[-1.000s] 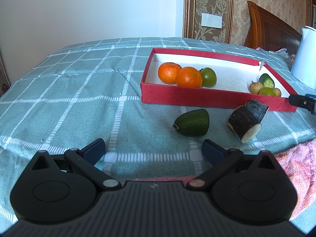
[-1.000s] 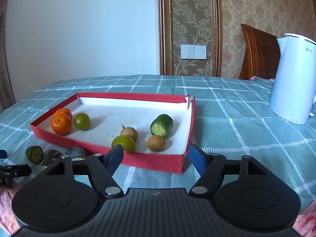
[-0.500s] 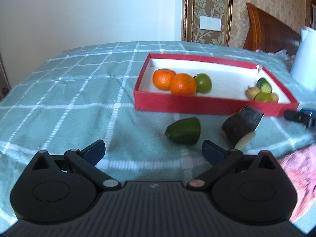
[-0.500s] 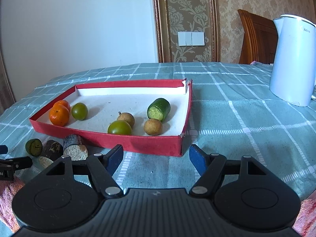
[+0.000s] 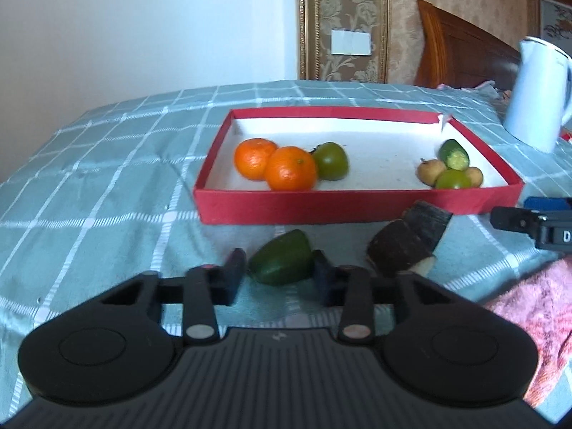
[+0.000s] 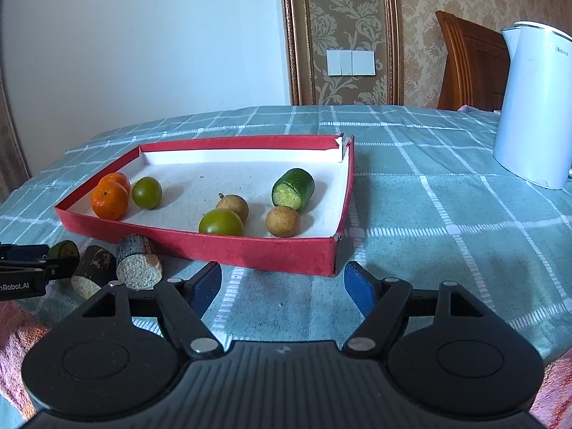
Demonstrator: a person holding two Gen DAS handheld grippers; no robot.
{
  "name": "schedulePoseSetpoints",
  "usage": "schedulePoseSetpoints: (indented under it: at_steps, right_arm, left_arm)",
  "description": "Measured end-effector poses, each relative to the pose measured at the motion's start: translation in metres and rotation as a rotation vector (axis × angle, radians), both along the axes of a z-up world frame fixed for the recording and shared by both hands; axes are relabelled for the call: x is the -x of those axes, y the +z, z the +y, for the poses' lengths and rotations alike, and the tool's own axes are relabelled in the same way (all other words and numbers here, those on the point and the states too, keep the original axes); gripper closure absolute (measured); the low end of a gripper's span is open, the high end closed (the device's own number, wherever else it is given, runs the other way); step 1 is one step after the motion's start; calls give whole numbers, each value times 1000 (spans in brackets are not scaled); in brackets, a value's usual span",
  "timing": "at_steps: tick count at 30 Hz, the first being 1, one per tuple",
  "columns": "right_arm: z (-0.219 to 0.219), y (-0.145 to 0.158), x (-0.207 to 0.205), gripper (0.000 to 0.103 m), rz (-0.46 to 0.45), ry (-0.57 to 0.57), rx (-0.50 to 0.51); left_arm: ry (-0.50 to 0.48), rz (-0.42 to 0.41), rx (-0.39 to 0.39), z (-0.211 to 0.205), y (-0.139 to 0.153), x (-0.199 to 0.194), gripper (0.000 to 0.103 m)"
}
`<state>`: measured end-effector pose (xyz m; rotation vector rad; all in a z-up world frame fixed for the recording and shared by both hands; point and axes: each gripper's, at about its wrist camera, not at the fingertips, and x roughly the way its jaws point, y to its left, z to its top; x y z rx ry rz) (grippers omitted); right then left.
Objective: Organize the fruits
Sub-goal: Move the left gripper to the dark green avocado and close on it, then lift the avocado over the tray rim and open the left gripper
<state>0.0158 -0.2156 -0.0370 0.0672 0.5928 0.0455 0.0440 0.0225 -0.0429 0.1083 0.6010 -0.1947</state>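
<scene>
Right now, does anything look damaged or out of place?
The red tray has a torn far right corner. A dark green fruit piece and two dark-skinned cut chunks lie outside it on the tablecloth.

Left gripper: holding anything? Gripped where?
Left gripper has shut on the dark green fruit, pads across its near end. Right gripper: open, empty.

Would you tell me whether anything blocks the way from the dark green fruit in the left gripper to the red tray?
Only the red tray's own near wall, just beyond the dark green fruit that the left gripper clamps; it must be lifted over. Nothing else visible.
</scene>
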Motion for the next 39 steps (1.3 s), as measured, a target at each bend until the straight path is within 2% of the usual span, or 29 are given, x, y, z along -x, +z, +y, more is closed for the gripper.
schedulePoseSetpoints:
  at_steps: [6,14,24,28,31,39]
  right_arm:
    - [0,0,-1,27,10,-2,-3]
    - [2,0,0,27,10,16,-1]
    - [2,-1,-2,27,26,23,-3]
    - [2,-2,-4,27,31,23,-7]
    - [2,-3,-5,27,38,23,-8]
    - [3,-4,-7,25,43,27,-10]
  left_arm:
    - [12,9,55,6,0,-2,68]
    - [25,-43,59,10,23,-3,68]
    - [57,-62,81,13,45,-45,68]
    - [28,-83,77,3,49,-65,68]
    - [3,-93,81,-7,48,-79,68]
    - [-9,-37,56,-26,34,-114,68]
